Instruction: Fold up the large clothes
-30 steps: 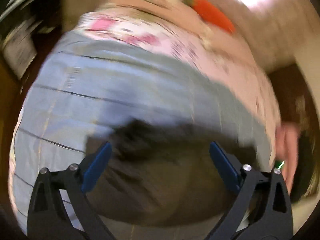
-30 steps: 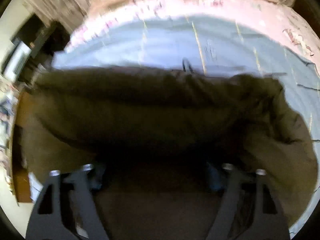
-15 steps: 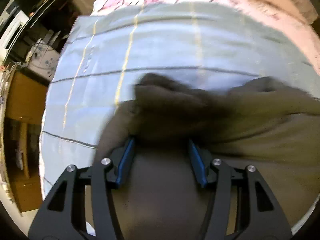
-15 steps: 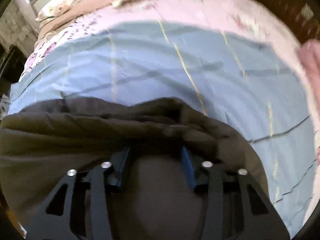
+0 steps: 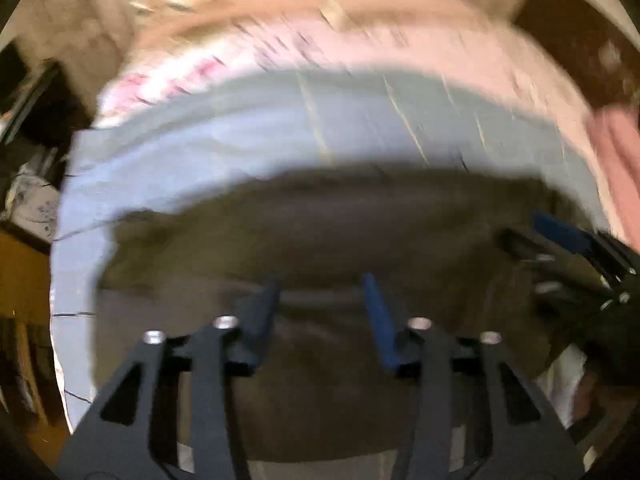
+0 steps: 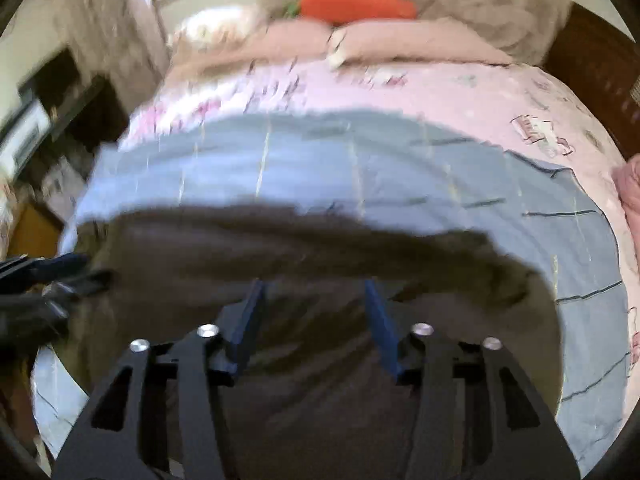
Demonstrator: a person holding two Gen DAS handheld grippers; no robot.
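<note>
Dark olive garment [image 5: 340, 232] is lying spread across a blue checked sheet [image 5: 240, 136] on the bed, filling the lower half of both wrist views. It is probably laid flat there so an edge can be lifted and folded over.

Left gripper [image 5: 320, 304] is pointing steeply down over the cloth near its 6 o'clock edge. Its jaws are closing, part-way in, with cloth lying between them; blur is keeping me from telling whether the pads are pressing on it.

Right gripper [image 6: 314, 308] is hanging over the same garment, jaws opening, cloth under the gap, no clear pinch showing. In the left view it is entering at 3 o'clock [image 5: 568, 248].

Both working the near edge suggests a two-corner lift.

Hard to make out: garment type, seams or sleeves; both frames are smeared. Near edge is being hidden behind the gripper bodies. Orange carrot-shaped cushion [image 6: 356, 6] sitting at 12 o'clock.
</note>
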